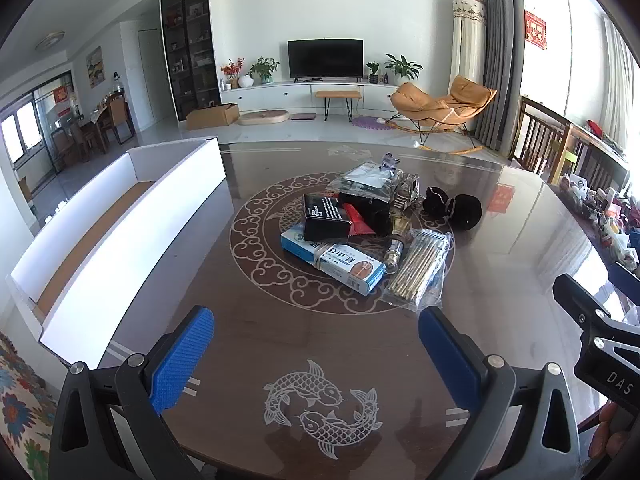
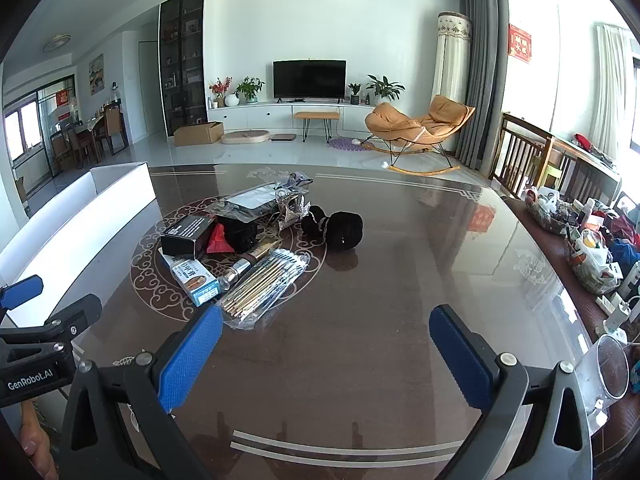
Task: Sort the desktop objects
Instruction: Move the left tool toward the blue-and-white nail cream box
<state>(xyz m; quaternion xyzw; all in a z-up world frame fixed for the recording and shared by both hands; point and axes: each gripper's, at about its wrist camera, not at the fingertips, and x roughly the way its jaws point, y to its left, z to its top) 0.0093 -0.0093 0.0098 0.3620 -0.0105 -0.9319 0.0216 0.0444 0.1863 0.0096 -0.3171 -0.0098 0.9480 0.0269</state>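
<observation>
We see a long white cardboard box (image 1: 120,216) along the left edge of the brown patterned table (image 1: 500,248), its lid flap standing up. Its inside shows only a bare brown bottom as far as we can see.

The things to sort lie in a heap on the round ornament at the table's middle, well apart from the box. Nearest to us are a blue-and-white medicine carton (image 1: 334,262) and a clear bag of thin wooden sticks (image 1: 420,266), with a metal-tipped tube (image 1: 398,240) lying between them. A black carton (image 1: 326,218) rests on the medicine carton's far end, with a red piece (image 1: 360,222) just beside it. Behind these lie a clear plastic packet (image 1: 368,178) and a crumpled silver wrapper (image 1: 406,192). A black fuzzy item (image 1: 456,208) sits at the heap's right.

Our left gripper (image 1: 316,360) hovers over the near table edge, tilted down toward the heap, its blue pads (image 1: 182,354) spread wide and released, nothing between them. Our right gripper (image 2: 326,354) hangs beside it at a similar downward tilt, likewise wide apart and empty, its left pad (image 2: 192,356) close to the stick bag's near end in the right wrist view.
</observation>
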